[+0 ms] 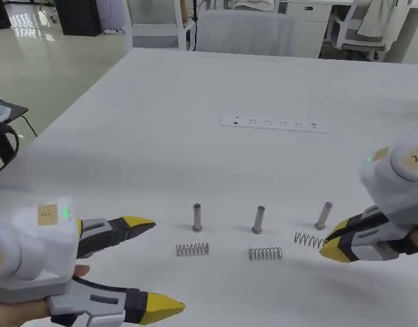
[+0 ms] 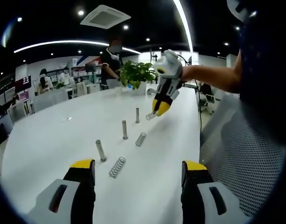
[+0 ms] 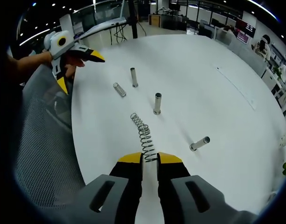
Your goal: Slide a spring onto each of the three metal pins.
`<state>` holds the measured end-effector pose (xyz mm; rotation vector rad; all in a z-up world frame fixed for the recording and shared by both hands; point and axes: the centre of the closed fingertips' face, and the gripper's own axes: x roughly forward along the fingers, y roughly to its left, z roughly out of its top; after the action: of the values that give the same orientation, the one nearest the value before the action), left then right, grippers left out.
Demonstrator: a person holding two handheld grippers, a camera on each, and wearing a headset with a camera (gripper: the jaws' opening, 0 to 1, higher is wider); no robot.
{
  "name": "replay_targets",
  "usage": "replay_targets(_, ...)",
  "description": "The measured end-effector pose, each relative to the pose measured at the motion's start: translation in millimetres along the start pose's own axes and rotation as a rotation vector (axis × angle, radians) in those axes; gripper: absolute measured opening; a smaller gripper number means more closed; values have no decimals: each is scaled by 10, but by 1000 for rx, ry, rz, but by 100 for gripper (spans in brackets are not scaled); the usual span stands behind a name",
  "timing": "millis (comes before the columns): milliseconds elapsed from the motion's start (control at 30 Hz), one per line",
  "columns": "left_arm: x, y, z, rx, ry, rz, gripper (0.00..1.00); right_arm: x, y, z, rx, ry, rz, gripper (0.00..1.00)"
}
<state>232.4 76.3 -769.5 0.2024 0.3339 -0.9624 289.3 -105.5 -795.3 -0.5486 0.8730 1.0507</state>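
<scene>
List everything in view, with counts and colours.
table: 1, white, under everything
metal pins: 3, silver, standing in a row across the table, all bare
loose springs: 2, silver, lying in front of the left and middle pins
held spring: 1, silver, one end in the right claw, beside the right pin
power strip: 1, white, flat on the table beyond the pins
chairs: several, white and grey, past the far table edge
plant: 1, green, far end of the table
left claw: 1, black with yellow tips, open, near left
right claw: 1, black with yellow tips, shut on the held spring
</scene>
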Motion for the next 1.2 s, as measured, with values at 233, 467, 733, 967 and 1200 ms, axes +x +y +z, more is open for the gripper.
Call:
replay_targets(233,-8,51,172,19,-12,-16,67,-62,40,136,-42,-6,4,9)
replay_targets(467,83,32,391,52,-40,-48,65,-86,89,241,-70,-9,11,9)
replay_targets(733,237,43,519,57,-55,-87,60,-92,183,412,-107,-16,26,9)
replay_targets(967,378,-25,508,56,-35,-131,56,-40,285,513,-145,-5,47,9)
replay_targets(1200,507,-118,483,64,-32,-167,48,52,366,537,-182,22,68,9)
